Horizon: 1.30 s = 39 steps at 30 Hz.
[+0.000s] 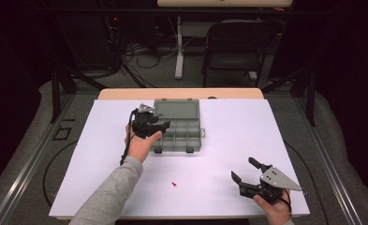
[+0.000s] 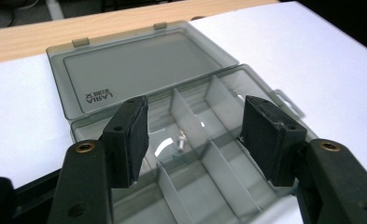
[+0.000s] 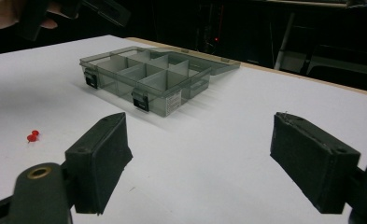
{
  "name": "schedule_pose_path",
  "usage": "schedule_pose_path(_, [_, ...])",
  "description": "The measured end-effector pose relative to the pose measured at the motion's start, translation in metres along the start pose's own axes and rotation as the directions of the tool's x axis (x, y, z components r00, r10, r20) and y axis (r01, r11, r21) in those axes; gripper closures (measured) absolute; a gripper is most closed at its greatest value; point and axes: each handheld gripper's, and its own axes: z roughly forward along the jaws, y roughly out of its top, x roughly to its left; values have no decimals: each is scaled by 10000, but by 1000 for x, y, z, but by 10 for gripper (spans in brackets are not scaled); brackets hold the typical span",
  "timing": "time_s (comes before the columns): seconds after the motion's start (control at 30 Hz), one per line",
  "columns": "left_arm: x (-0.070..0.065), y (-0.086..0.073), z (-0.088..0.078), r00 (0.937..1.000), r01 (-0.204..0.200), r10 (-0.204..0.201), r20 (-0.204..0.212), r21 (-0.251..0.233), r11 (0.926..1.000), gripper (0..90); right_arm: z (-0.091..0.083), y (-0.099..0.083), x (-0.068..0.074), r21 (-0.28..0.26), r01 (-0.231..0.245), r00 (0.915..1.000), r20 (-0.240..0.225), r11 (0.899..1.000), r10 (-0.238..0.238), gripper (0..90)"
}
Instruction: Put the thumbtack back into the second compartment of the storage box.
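Left gripper (image 1: 159, 127) spread over the open box (image 1: 181, 136); right gripper (image 1: 246, 169) spread and empty.

In the high view the grey box sits at the table's (image 1: 102, 154) centre toward 12 o'clock, lid laid back. The left gripper hangs over its 9 o'clock edge, nothing between its pads. In the left gripper view a small pin (image 2: 181, 140) lies in one compartment. A red pin (image 1: 174, 184) lies on the sheet at 6 o'clock of the box; the right gripper holds near the 4 o'clock corner.
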Motion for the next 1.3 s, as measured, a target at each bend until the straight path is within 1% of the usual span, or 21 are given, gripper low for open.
schedule_pose_path(0.07, [-2, -2, -8, 9998, -69, 71, 174, -103, 9999, 408, 0, 0, 0, 5, 6, 10000, 0, 10000, -6, 189])
schedule_pose_path(0.1, [-3, -4, -12, 9996, -165, 168, 221, -151, 9998, 407, 0, 0, 0, 18, 34, 10000, 5, 10000, -34, 189])
schedule_pose_path(0.2, [-7, -10, -23, 9984, -326, 335, 454, -198, 9993, 400, 0, 0, 1, 16, 19, 10000, -12, 10000, -19, 189])
schedule_pose_path(0.43, [-12, -34, -40, 9954, -323, 352, 890, -338, 9989, 394, 0, 0, 0, 17, 13, 10000, 12, 10000, -13, 189])
schedule_pose_path(0.53, [-15, -45, -46, 9945, -435, 462, 945, -311, 9986, 394, 0, 0, 1, 32, 7, 10000, 14, 10000, -7, 189])
schedule_pose_path(0.7, [-21, -63, -56, 9912, -632, 680, 1136, -456, 9970, 394, 0, 0, 1, 57, 10, 10000, 6, 10000, -10, 189])
schedule_pose_path(0.8, [-25, -73, -61, 9891, -860, 895, 1173, -353, 9957, 394, 1, 0, 1, 59, -5, 10000, 16, 10000, 5, 189])
schedule_pose_path(0.87, [-27, -76, -64, 9880, -970, 999, 1179, -301, 9948, 394, 1, 0, 1, 86, -4, 10000, 15, 10000, 3, 189])
schedule_pose_path(0.93, [-28, -79, -68, 9874, -1023, 1061, 1173, -373, 9941, 394, 1, 0, 2, 66, 7, 10000, 12, 10000, -7, 189])
schedule_pose_path(1.1, [-31, -89, -75, 9863, -980, 1018, 1298, -357, 9945, 394, 1, 0, 2, 75, 7, 10000, 12, 10000, -7, 189])
schedule_pose_path(1.27, [-33, -100, -81, 9847, -1161, 1185, 1279, -259, 9929, 395, 1, 0, 2, 62, -17, 10000, 2, 10000, 17, 189])
schedule_pose_path(1.3, [-33, -101, -83, 9852, -1130, 1152, 1268, -247, 9933, 395, 1, 0, 2, 61, -21, 10000, -1, 10000, 21, 189])
